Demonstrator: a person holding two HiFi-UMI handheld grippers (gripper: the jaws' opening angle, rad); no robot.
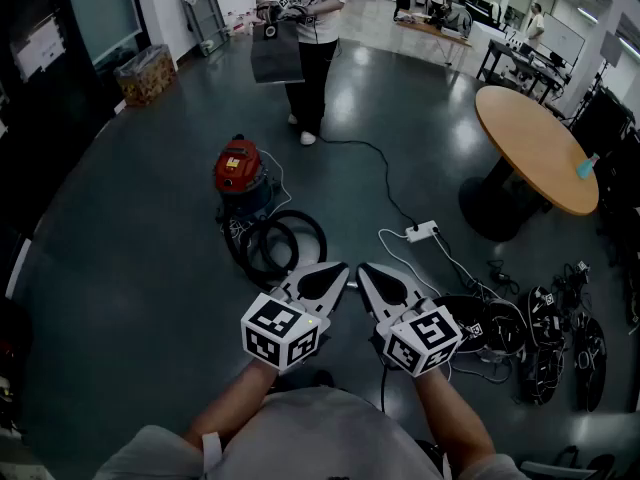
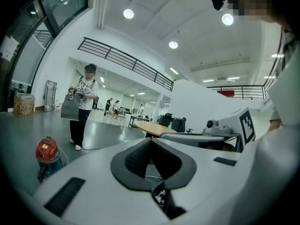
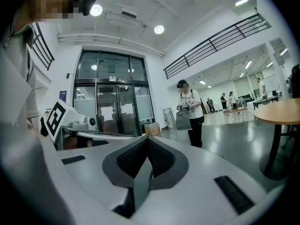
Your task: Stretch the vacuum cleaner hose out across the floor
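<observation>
Two grippers at lower centre of the head view, side by side: left gripper [image 1: 340, 269] and right gripper [image 1: 363, 268], each with jaws pressed together, nothing between them. Just beyond the tips, the hose [image 1: 246, 251] lies coiled on the floor, touching the red vacuum [image 1: 238, 167] at centre left. Round table [image 1: 533, 148] at right. Person [image 1: 312, 38] stands at top centre.

One vacuum cleaner [image 1: 238, 168], one hose [image 1: 272, 246], one round table [image 1: 535, 143].
</observation>
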